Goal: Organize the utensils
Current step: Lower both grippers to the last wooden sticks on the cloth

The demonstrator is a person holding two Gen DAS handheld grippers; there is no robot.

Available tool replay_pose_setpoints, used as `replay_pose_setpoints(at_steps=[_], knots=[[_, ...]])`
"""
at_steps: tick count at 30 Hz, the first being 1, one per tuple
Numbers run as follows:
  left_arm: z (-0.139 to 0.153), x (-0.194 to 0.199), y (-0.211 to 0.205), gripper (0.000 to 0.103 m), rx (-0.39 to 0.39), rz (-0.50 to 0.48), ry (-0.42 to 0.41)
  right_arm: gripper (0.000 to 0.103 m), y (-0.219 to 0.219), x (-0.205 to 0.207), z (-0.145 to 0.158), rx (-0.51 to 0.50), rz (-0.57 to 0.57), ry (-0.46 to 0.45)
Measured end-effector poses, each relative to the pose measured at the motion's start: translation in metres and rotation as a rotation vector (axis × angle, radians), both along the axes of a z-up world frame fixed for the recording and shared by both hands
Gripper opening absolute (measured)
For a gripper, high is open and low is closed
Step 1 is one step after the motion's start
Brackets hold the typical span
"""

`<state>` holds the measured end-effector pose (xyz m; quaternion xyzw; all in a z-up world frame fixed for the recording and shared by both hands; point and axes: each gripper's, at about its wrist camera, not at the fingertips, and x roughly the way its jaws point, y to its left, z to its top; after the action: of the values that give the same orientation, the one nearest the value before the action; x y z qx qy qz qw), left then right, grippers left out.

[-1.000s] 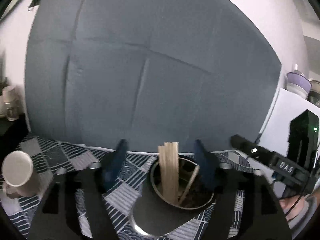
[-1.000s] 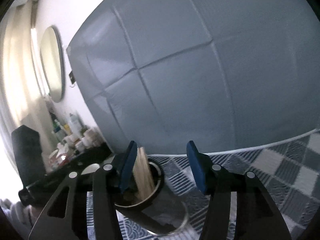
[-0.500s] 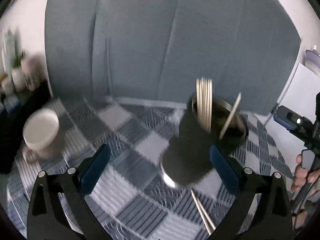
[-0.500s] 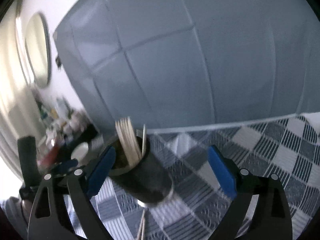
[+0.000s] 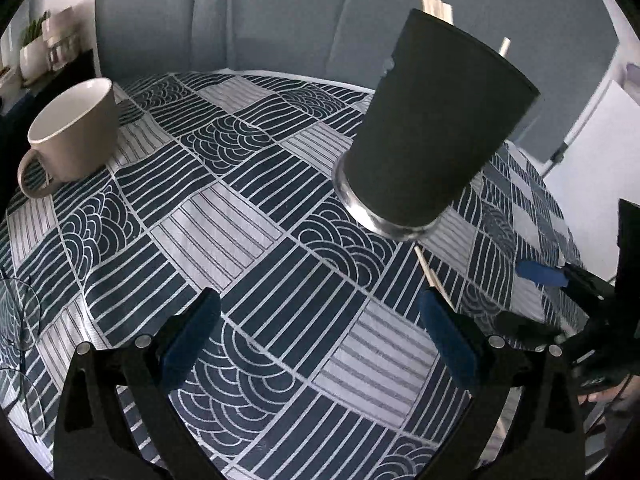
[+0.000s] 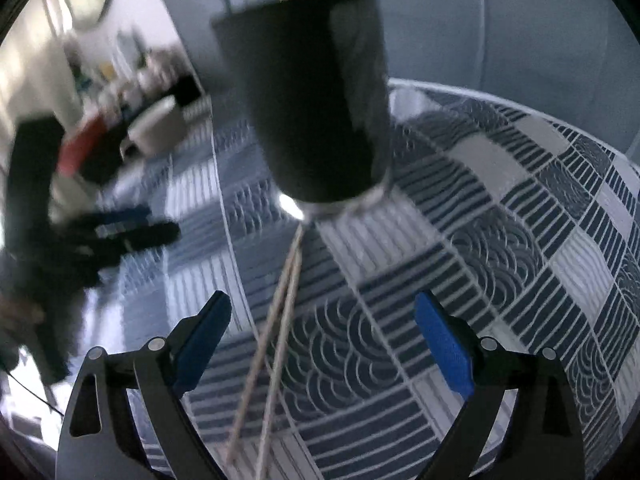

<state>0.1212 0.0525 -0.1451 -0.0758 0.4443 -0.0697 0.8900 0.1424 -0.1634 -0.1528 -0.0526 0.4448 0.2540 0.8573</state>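
Observation:
A black tumbler (image 5: 432,128) with a steel base stands upright on the patterned tablecloth (image 5: 240,232), with several wooden chopsticks (image 5: 436,2) sticking out of its top. It also shows in the right wrist view (image 6: 320,104). A loose pair of chopsticks (image 6: 276,328) lies on the cloth, running from the tumbler's base toward my right gripper (image 6: 322,348), which is open and empty just above them. My left gripper (image 5: 320,340) is open and empty, a short way in front of the tumbler. The loose pair shows partly in the left wrist view (image 5: 430,276).
A beige mug (image 5: 72,128) stands at the far left of the table. A grey padded panel (image 5: 280,12) rises behind the table. Bottles and jars (image 5: 44,52) sit on a dark shelf at the left. The right gripper shows at the left view's right edge (image 5: 560,280).
Both grippers have opened wide and pulled back from the tumbler, which now stands free on the cloth. The loose chopsticks have come into view.

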Motion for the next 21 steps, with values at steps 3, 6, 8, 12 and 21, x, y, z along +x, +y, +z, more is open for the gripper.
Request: replay_pose_setpoints(at_steps=[3,6,8,12,21], knots=[[-0.002,-0.003,-0.003,0.097,0.039,-0.018,0.011,0.088,0.002,-0.002,-0.011,-0.050,-0.024,0.012],[-0.008,-0.002,-0.006,0.097,0.035,-0.020,0.041,0.088,0.004,-0.003,-0.022,-0.115,-0.041,0.037],[-0.012,-0.001,-0.008,0.097,0.022,-0.026,0.058,0.088,0.006,-0.006,-0.026,-0.161,-0.046,0.028],[-0.019,0.001,-0.021,0.097,0.037,-0.042,0.090,0.090,0.002,-0.011,-0.025,-0.215,-0.069,-0.019],[-0.025,0.013,-0.070,0.097,0.049,-0.131,0.138,0.090,-0.034,-0.002,-0.020,-0.280,-0.166,-0.007]])
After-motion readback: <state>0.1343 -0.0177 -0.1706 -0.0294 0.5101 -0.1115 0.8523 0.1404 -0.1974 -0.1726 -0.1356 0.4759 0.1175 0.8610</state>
